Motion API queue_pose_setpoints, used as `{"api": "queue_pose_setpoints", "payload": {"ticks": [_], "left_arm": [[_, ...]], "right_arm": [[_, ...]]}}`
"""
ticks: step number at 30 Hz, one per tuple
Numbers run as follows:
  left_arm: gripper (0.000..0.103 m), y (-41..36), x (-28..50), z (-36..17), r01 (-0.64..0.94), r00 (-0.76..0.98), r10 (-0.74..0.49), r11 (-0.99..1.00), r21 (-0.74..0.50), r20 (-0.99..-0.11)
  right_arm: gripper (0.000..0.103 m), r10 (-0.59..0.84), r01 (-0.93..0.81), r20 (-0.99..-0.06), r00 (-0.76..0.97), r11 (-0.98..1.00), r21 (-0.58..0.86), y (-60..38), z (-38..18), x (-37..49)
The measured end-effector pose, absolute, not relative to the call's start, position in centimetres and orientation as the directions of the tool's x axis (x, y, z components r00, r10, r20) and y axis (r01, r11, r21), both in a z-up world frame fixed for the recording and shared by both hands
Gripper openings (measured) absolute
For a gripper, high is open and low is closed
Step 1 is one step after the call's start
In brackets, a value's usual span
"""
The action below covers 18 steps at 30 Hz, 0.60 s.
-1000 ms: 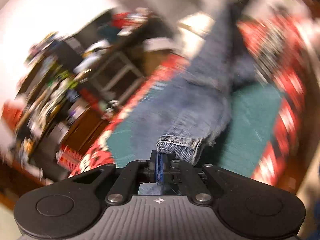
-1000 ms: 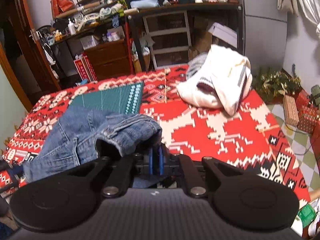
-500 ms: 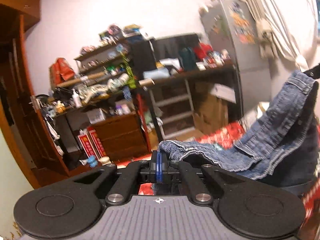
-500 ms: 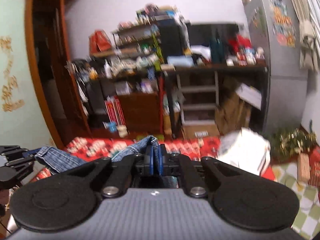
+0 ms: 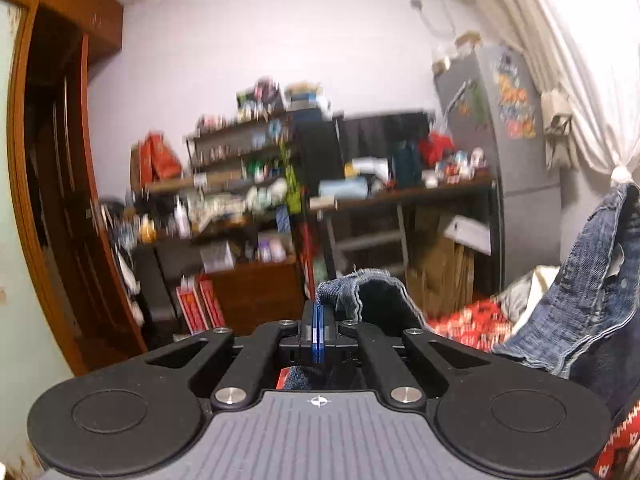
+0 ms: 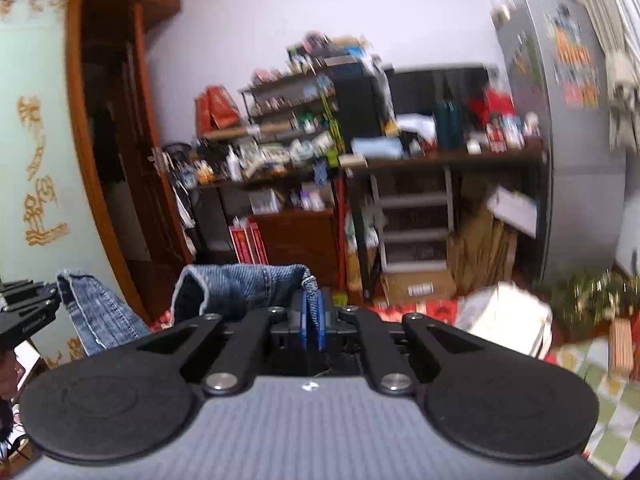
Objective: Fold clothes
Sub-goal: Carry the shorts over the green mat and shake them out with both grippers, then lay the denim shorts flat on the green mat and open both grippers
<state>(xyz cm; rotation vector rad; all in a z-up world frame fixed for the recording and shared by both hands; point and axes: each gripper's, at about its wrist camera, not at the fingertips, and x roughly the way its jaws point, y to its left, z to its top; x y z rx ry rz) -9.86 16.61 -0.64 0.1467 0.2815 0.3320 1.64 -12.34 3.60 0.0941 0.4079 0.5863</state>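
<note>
Blue denim jeans hang in the air between my two grippers. My left gripper is shut on a hem of the jeans, which bunches over its blue pads. The rest of the denim drapes down at the right of the left wrist view. My right gripper is shut on another edge of the jeans. In the right wrist view the left gripper shows at the far left with denim hanging from it. Both grippers are raised high and look across the room.
A red patterned table cover lies below. A white garment heap sits on it at the right. Cluttered shelves, a desk and a grey fridge line the far wall. A wooden door frame stands at the left.
Both grippers have lifted the jeans off the table and tilted up. The views went from looking down on the cover to looking level across the room.
</note>
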Motion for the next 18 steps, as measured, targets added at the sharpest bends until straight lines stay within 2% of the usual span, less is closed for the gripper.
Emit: {"api": "queue_pose_setpoints", "payload": {"ticks": [8,11,18], "left_arm": [[0.001,17.2,-6.0,-7.9,-0.273,0.849,0.317,0.948,0.164,-0.422],[0.001,17.6,-4.3,-10.3,-0.271,0.825,0.325,0.946,0.181,-0.463],[0.001,20.1,0.2,-12.6,-0.335,0.771,0.358,0.932,0.142,-0.527]], "right_arm": [[0.006,0.525,-0.478,-0.519,0.674,0.846,0.235,-10.3,-5.9,6.9],[0.006,0.503,-0.462,-0.565,0.654,0.857,0.228,-9.3,-9.1,8.9],[0.006,0.474,-0.403,-0.610,0.635,0.877,0.262,-7.6,-13.4,15.2]]}}
